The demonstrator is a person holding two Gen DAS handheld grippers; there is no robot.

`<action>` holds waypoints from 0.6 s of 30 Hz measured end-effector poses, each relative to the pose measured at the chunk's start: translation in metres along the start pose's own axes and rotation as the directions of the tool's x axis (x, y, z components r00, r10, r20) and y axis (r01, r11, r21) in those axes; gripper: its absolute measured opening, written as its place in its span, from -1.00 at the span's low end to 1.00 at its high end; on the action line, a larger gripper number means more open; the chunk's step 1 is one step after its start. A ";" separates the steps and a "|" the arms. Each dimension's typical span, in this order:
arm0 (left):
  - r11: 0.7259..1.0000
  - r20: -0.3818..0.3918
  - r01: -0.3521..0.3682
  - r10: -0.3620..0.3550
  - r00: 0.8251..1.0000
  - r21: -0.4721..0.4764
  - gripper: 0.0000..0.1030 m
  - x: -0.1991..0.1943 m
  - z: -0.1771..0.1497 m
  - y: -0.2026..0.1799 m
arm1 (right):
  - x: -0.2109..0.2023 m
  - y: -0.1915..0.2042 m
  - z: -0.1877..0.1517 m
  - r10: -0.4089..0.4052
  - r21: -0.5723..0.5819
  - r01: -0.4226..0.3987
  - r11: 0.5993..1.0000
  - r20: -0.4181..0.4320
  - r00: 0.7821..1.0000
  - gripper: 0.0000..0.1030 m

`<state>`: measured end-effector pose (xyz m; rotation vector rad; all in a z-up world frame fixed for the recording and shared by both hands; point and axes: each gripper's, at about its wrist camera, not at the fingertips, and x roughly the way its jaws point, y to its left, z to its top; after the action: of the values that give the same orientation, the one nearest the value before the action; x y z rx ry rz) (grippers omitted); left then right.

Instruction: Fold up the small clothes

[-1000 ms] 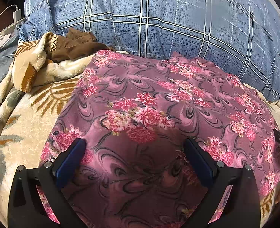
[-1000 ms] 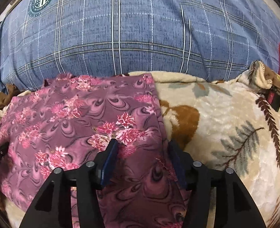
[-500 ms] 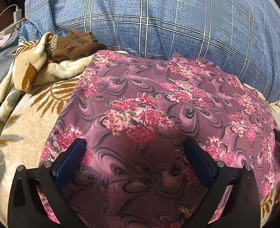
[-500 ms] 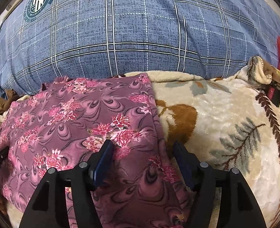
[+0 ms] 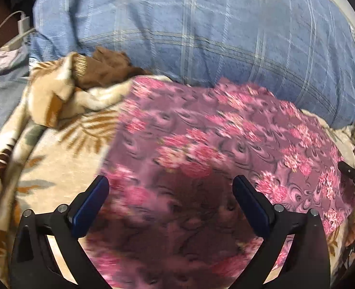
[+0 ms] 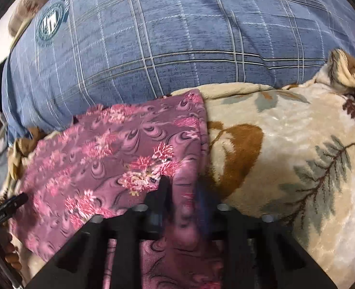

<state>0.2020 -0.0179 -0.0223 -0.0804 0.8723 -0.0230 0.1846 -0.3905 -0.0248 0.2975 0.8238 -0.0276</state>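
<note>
Currently the left gripper (image 5: 170, 192) hangs over the floral cloth (image 5: 201, 144) on the blanket (image 5: 64, 168), jaws apart and empty. The right gripper (image 6: 184, 192) has just closed, jaws clamped on the cloth's right edge. Judged step: gripping for a fold; next, the left side needs gripping.

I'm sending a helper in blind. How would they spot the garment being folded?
Find the big blue plaid pillow; in front lies a cream leaf-print blanket. On it is the floral garment: mauve, with pink flowers and dark swirls.
</note>
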 end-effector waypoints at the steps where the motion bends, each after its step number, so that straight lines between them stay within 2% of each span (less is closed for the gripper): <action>1: 1.000 -0.004 -0.013 0.013 1.000 -0.013 1.00 0.000 0.000 0.005 | 0.000 -0.004 0.001 0.001 0.020 -0.001 1.000 -0.003 1.000 -0.64; 3: 0.997 -0.101 -0.068 0.065 0.993 -0.028 1.00 0.019 -0.004 0.017 | 0.007 -0.008 0.001 0.005 0.044 -0.004 0.999 -0.033 0.999 -0.60; 5: 0.998 -0.182 -0.039 0.029 0.983 -0.052 1.00 0.034 -0.011 0.029 | 0.005 -0.006 0.001 -0.014 0.047 0.015 0.999 -0.028 0.999 -0.53; 6: 0.997 -0.160 -0.026 0.013 0.987 -0.078 1.00 0.030 -0.012 0.034 | 0.003 -0.003 0.001 -0.024 0.041 0.025 0.999 -0.022 0.999 -0.44; 8: 0.992 -0.157 -0.018 -0.002 0.988 -0.123 1.00 0.025 -0.010 0.044 | -0.006 0.003 0.001 -0.057 0.025 0.056 0.998 0.022 0.998 -0.44; 10: 0.984 -0.167 0.016 -0.046 0.985 -0.178 1.00 0.022 -0.005 0.058 | -0.017 0.012 -0.002 -0.050 -0.002 0.051 0.999 0.078 0.996 -0.44; 13: 0.970 -0.163 0.020 -0.061 0.985 -0.242 1.00 0.015 0.002 0.084 | -0.028 0.034 -0.012 0.002 -0.054 0.004 0.999 0.106 0.994 -0.40; 14: 0.967 -0.161 0.019 -0.062 0.985 -0.254 1.00 0.013 0.003 0.091 | -0.029 0.044 -0.017 0.033 -0.072 -0.025 0.997 0.101 0.994 -0.27; 15: 0.965 -0.163 0.013 -0.058 0.985 -0.263 1.00 0.011 0.006 0.099 | -0.028 0.054 -0.021 0.066 -0.086 -0.058 0.995 0.087 0.994 -0.07; 18: 0.963 -0.184 0.016 -0.068 0.981 -0.269 1.00 0.009 0.010 0.114 | -0.018 0.105 -0.045 0.181 -0.176 -0.180 0.968 -0.011 0.983 0.04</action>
<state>0.2142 0.0960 -0.0321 -0.3539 1.0634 0.0475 0.1546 -0.2799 -0.0138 0.2038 0.7861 0.2144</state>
